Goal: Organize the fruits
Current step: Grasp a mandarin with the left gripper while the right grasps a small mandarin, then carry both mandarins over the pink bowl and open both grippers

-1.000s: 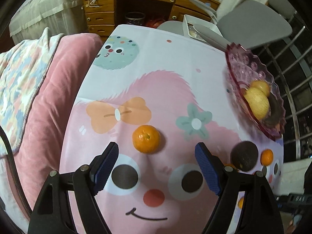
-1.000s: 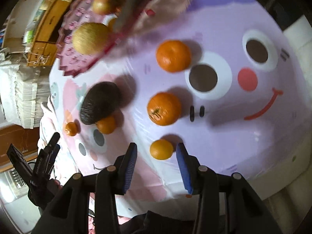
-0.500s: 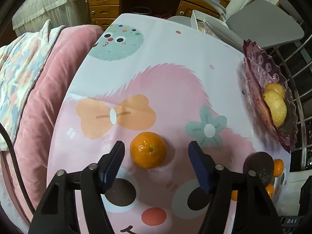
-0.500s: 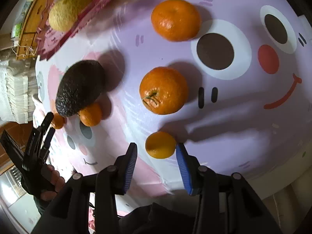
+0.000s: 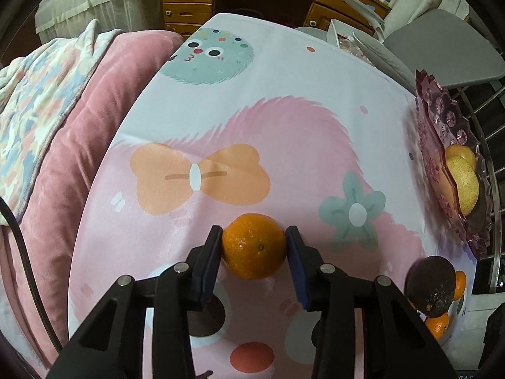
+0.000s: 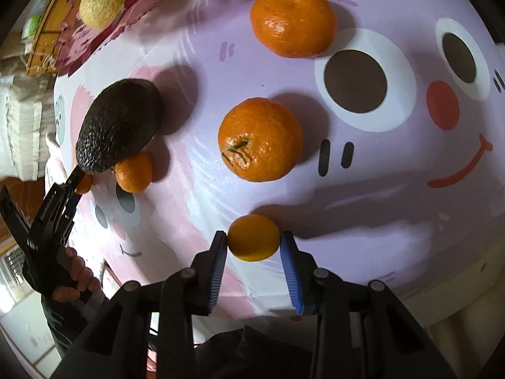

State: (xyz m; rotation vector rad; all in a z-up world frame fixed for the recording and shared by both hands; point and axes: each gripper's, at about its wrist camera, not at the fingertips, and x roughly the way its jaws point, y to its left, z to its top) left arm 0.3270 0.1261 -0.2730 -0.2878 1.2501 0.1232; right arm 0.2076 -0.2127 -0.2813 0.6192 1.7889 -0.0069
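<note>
**A:** Why are both sets of jaws so low over the desk?

**B:** Each has come for a fruit. The left gripper has just been closing its jaws, and now both pads press the sides of a mandarin that sits squarely between them, right at the tips. It looks to rest on the cloth, so I judge this the grasp before a lift.

**A:** And the right?

**B:** The right gripper has also been closing its jaws. A small orange-yellow citrus is pinched between the tips, pads touching either side. It is near the desk's front edge, so gripping it across the middle keeps it from rolling off.

**A:** Where should they go?

**B:** Probably the pink glass bowl, well off to the right of the left jaws, already holding yellow fruit.

**A:** What remains?

**B:** Ahead of the right jaws lie two larger mandarins; up to their left, an avocado leans against a small orange.
</note>
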